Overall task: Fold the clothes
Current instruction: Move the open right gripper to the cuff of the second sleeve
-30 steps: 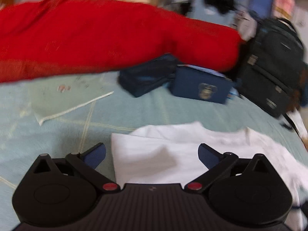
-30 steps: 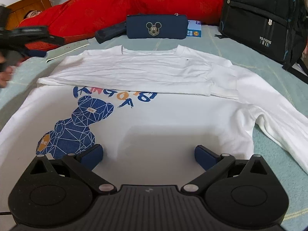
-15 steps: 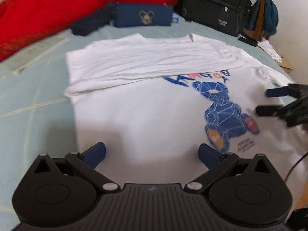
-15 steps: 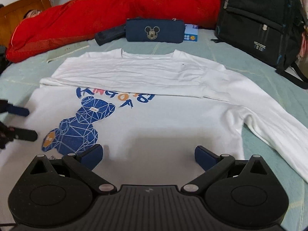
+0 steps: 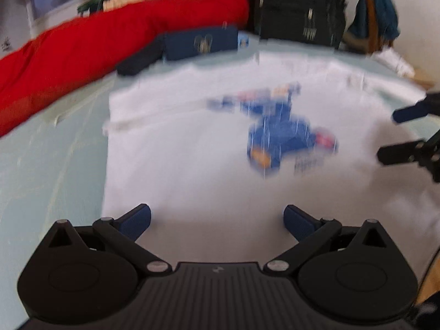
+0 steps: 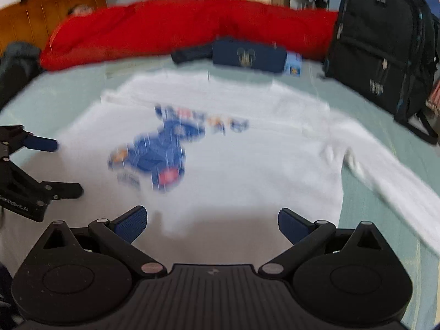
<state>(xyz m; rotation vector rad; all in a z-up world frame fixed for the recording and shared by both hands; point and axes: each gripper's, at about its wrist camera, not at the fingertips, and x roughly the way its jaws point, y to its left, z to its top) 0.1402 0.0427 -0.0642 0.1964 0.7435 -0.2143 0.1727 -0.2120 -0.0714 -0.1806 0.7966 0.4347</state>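
Observation:
A white long-sleeved sweatshirt [image 5: 192, 165] with a blue bear print [image 6: 154, 154] lies flat on the bed, hem towards me. One sleeve is folded across its chest; the other sleeve [image 6: 398, 184] trails off to the right. My left gripper [image 5: 217, 217] hovers open over the hem's left part with nothing between its fingers. My right gripper [image 6: 211, 222] hovers open over the hem's right part, also holding nothing. Each view shows the other gripper from the side: the right gripper [image 5: 387, 134] and the left gripper [image 6: 64, 167]. Both views are motion-blurred.
A pale green sheet [image 5: 55, 151] covers the bed. Behind the sweatshirt lie a red quilt [image 6: 178, 24], a navy pencil case [image 6: 247, 55] and a dark pouch [image 6: 189, 53]. A black backpack [image 6: 382, 41] stands at the back right. A wooden headboard [image 6: 46, 16] is far left.
My left gripper has swung from the collar side near the red quilt round to the hem, beside the right gripper. The right gripper has shifted slightly. Both stay open.

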